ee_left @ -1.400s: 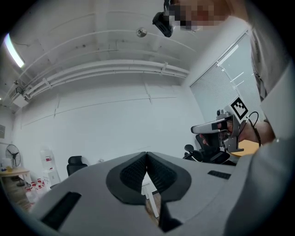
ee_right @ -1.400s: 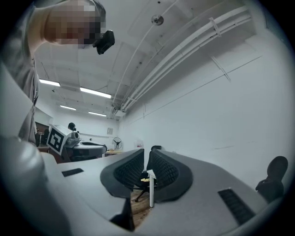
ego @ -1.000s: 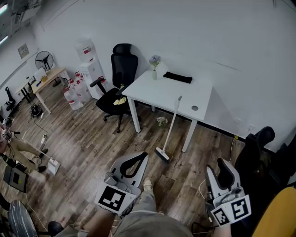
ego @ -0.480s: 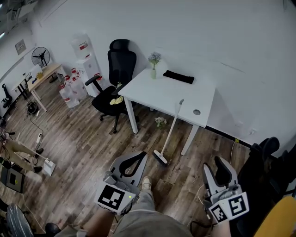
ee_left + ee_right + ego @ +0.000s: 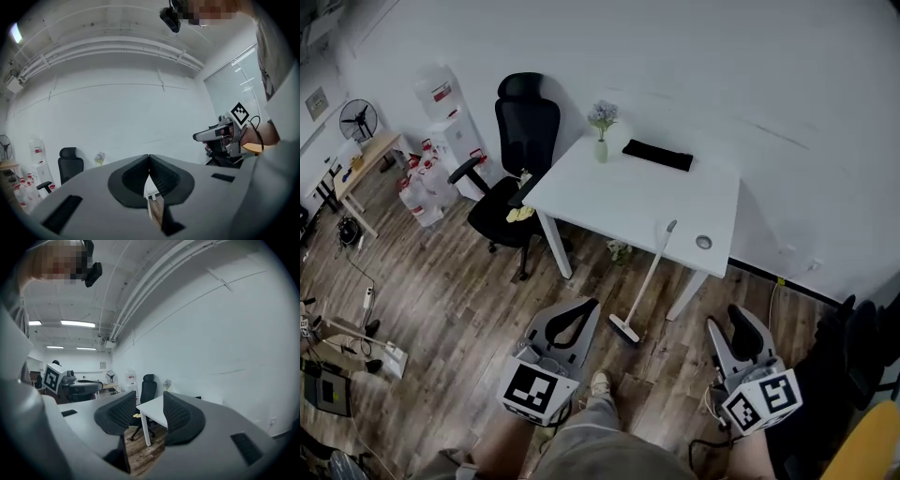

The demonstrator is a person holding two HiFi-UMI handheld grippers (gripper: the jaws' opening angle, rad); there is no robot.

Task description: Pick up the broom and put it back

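One vase (image 5: 601, 151) holding flowers (image 5: 602, 114) on table (image 5: 623, 199), broom (image 5: 646, 279) against it, left gripper (image 5: 149, 162) together, right gripper (image 5: 150, 414) apart

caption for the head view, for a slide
Broom leans on white table; left gripper shut, right gripper open, both short of it.
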